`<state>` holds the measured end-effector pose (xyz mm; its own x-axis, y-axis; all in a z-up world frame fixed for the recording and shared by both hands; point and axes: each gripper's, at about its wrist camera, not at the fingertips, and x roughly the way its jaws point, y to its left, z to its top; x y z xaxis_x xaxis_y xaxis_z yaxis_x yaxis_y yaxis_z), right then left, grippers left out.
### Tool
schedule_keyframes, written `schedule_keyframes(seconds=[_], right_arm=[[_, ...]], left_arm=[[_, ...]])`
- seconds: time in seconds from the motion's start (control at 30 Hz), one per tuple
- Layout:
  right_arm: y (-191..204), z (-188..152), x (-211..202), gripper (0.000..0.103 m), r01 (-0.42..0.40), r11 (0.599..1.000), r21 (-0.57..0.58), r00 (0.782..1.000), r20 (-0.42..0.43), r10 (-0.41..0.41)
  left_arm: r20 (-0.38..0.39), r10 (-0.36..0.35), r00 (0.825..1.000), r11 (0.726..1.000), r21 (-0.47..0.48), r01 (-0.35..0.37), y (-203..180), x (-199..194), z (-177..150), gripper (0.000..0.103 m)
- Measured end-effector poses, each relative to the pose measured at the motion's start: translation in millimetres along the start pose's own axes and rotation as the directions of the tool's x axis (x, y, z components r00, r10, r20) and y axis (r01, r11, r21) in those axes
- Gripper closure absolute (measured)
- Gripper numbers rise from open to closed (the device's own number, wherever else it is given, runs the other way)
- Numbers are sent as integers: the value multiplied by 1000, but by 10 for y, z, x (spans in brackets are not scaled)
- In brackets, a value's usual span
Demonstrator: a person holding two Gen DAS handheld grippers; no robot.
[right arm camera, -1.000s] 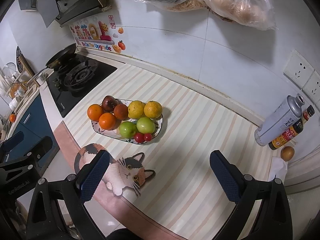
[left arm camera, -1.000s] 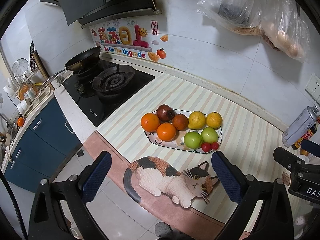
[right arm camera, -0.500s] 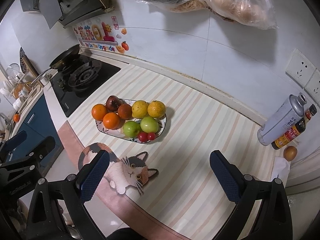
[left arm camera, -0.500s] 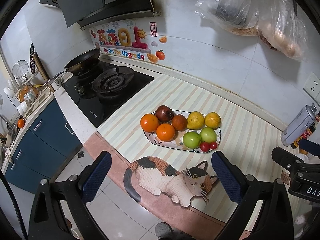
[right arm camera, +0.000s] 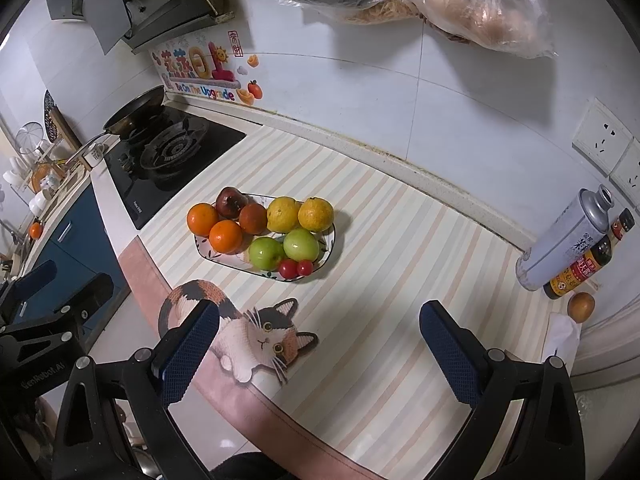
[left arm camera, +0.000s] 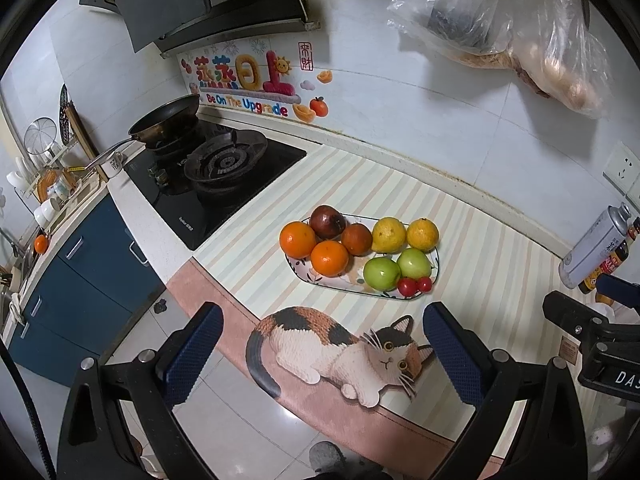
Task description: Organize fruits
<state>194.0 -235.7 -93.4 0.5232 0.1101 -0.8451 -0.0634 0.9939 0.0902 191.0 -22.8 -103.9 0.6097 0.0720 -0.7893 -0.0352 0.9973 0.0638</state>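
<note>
Fruit plate [left arm camera: 304, 276] on the striped mat, left gripper [left arm camera: 320, 354] jaws spread wide short of it, right gripper [right arm camera: 316, 354] likewise open, empty, nearer the cat print [right arm camera: 256, 332].

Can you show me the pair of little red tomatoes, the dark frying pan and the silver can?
Pair of small red cherry tomatoes [left arm camera: 416, 285], left wrist view, left tomato.
Dark round frying pan [left arm camera: 166, 118], left wrist view, bowl.
Silver metal can [right arm camera: 560, 242], right wrist view, body.

Calico cat [left arm camera: 344, 344] on pastel-striped mat [left arm camera: 500, 248]

Both wrist cams look down from counter's front edge; share fruit plate [left arm camera: 304, 274] [right arm camera: 206, 250], cat mat [left arm camera: 340, 344] [right arm camera: 256, 332].
</note>
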Motion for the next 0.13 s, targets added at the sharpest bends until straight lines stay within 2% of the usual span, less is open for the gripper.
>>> schedule_keyframes(seconds=[0.13], right_arm=[[-5, -6, -6, 1, -4, 1000, -1, 1000, 1, 4]], left_arm=[[10, 1, 1000, 1000, 5, -1, -13, -29, -39, 1]])
